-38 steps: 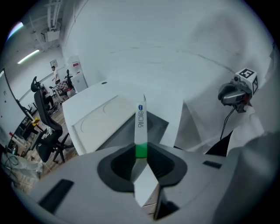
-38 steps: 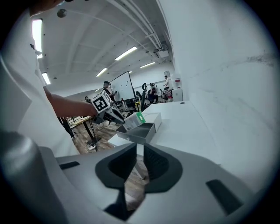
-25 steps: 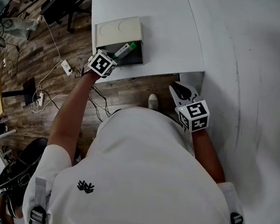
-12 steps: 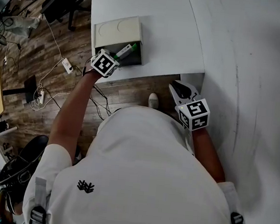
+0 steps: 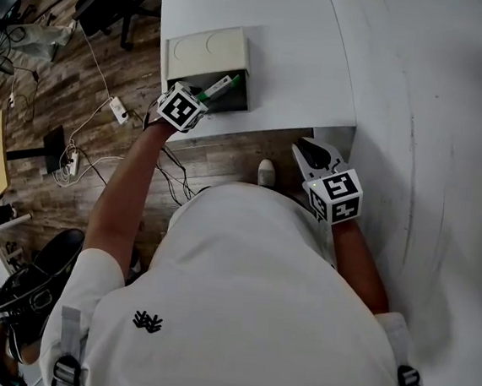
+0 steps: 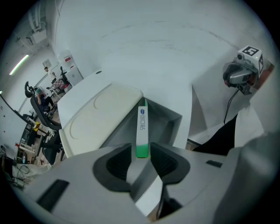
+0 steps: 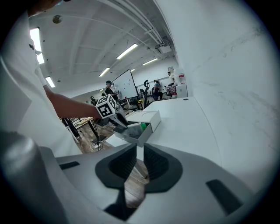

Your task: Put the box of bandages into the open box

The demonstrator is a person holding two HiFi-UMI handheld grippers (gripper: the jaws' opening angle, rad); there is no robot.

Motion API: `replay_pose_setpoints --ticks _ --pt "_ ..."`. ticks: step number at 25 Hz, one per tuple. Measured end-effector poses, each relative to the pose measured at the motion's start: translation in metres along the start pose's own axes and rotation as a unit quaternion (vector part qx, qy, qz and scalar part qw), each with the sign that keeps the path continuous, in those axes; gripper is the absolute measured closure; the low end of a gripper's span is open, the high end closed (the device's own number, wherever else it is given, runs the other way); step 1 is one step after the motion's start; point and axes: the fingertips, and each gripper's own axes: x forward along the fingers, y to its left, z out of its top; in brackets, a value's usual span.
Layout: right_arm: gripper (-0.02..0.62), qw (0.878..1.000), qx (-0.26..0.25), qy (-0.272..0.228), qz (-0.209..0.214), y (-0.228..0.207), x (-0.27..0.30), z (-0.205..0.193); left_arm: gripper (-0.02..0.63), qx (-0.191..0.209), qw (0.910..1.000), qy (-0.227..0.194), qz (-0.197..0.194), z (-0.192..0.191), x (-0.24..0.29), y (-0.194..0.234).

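The open box [image 5: 232, 104] sits at the white table's near-left corner, its cream lid [image 5: 205, 55] folded back. The box of bandages [image 5: 218, 86], white with a green end, lies slanted inside it. My left gripper [image 5: 197, 99] is at the box's near-left rim. In the left gripper view the bandage box [image 6: 142, 124] has its green end between the jaws, which are opening, and the pads [image 6: 118, 162] do not press on it. My right gripper [image 5: 306, 152] hangs off the table's near edge, its jaws a little apart with nothing between them [image 7: 140, 151].
The white table [image 5: 386, 92] stretches far and right of the open box. Below its near edge are wooden floor, cables and a power strip [image 5: 117, 112]. Office chairs [image 5: 107, 1] stand at the far left. The person's torso fills the lower head view.
My left gripper has edged slightly right at the box's rim. The bandage box has settled a little lower in the open box. The right gripper has not moved.
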Motion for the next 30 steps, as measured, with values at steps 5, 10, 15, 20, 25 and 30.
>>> replay_pose_setpoints --ticks 5,10,15,20,25,30 --pt "0.543 1.000 -0.005 0.003 0.003 0.008 0.008 0.011 0.459 -0.002 0.9998 -0.019 -0.004 0.004 -0.018 0.005" --pt "0.543 1.000 -0.016 0.009 0.010 0.022 0.017 0.017 0.453 -0.010 0.9988 -0.049 -0.004 0.003 -0.039 0.006" --pt "0.543 0.999 -0.026 0.012 0.017 0.036 0.021 0.015 0.453 -0.021 0.9963 -0.083 -0.003 0.000 -0.060 0.000" --pt "0.543 0.999 -0.034 0.017 0.017 0.065 0.029 0.024 0.463 -0.054 0.9897 -0.132 -0.015 -0.014 -0.094 0.006" --pt "0.544 0.999 -0.043 0.018 0.012 0.094 0.034 0.022 0.492 -0.095 0.9755 -0.194 -0.039 -0.031 -0.124 -0.002" --pt "0.545 0.998 -0.051 0.019 0.007 0.125 0.038 0.018 0.552 -0.112 0.9642 -0.234 -0.055 -0.059 -0.148 -0.020"
